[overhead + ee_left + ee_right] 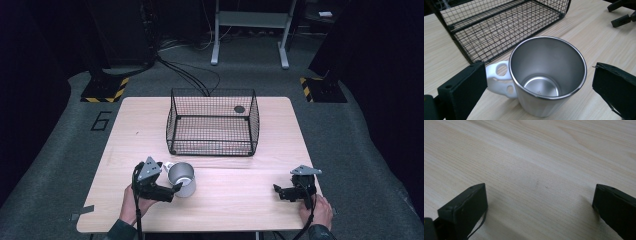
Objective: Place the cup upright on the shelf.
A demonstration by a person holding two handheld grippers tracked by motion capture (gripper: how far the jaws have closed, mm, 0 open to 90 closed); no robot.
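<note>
An upright, empty steel mug (182, 178) with a white handle stands on the wooden table (240, 205), near its front left. My left gripper (174, 187) is open right beside it. In the left gripper view the mug (547, 75) stands between the spread jaws of the left gripper (538, 68), with a gap on each side and its handle (499, 80) toward the left jaw. My right gripper (278, 190) rests low at the front right, open. In the right gripper view the right gripper (540, 187) has only bare table (536, 157) between its jaws.
A black wire basket (212, 145) stands empty at the middle back of the table, just beyond the mug, and it is also in the left gripper view as the basket (499, 27). A small dark round spot (239, 109) lies behind it. The right gripper (621, 16) appears far off in the left gripper view.
</note>
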